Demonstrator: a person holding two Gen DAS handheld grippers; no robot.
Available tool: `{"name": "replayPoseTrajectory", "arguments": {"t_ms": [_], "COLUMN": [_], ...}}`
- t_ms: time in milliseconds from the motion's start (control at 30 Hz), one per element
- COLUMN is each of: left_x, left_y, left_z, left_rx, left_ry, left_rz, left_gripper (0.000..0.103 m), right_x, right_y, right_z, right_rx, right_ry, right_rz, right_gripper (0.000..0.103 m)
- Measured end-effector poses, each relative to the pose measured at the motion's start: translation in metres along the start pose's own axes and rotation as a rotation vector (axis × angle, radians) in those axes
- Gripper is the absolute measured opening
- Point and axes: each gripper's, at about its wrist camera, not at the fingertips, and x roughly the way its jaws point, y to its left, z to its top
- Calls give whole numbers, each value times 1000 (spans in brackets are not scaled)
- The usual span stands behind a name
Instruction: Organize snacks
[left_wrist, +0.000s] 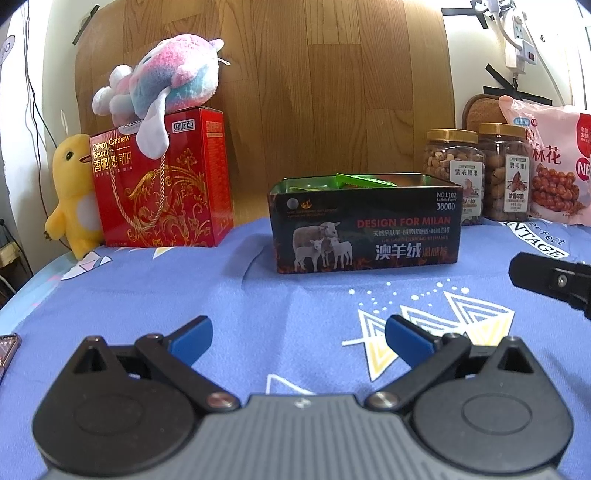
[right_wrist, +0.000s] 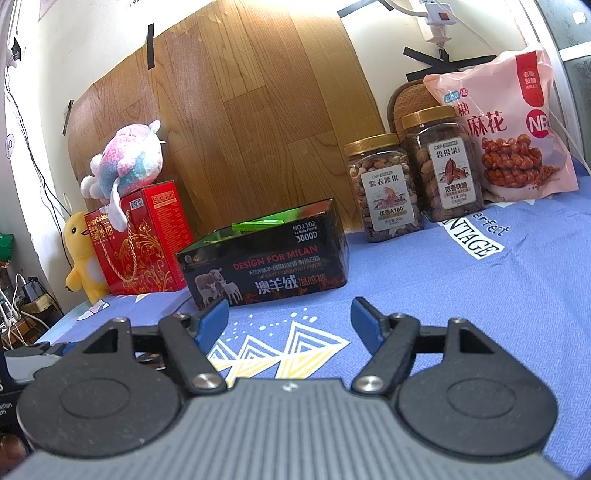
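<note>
Left gripper (left_wrist: 298, 336): nearest the lens, blue-padded fingers (left_wrist: 192, 341) spread wide over the cloth, nothing between them.
Right gripper (right_wrist: 290, 322): blue fingers (right_wrist: 213, 320) spread too, empty, just in front of the tin.
Counter cover: blue patterned cloth (left_wrist: 207, 295) with white and yellow triangles, spread across the counter.
Back panel: wood-grain sheet (left_wrist: 314, 92) taped upright behind the counter's far edge.
Red box: tall red cashew biscuit carton (left_wrist: 162, 184) with rope handle, far left corner.
Black tin: open rectangular black metal tin (left_wrist: 369, 236) printed with sheep, mid-counter near the far edge, green snack packets (left_wrist: 360, 181) inside.
Pink bag: pink twisted-dough snack bag (right_wrist: 509, 129), far right corner.
Jars: two clear gold-lidded nut jars (right_wrist: 384, 188), side by side between tin and bag.
Toys: pastel plush (left_wrist: 166, 81) atop the carton; yellow duck plush (left_wrist: 74, 192) beside it.
</note>
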Motion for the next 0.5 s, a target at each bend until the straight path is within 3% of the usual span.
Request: {"name": "replayPoseTrajectory", "arguments": {"t_ms": [500], "left_x": [0], "left_y": [0], "left_z": [0], "left_rx": [4], "left_ry": [5], "left_rz": [-11], "left_gripper": [103], "right_x": [0], "right_y": [0], "right_z": [0], "right_rx": [1], "right_ry": [-1], "right_rz": [-2], "right_gripper": [77]}}
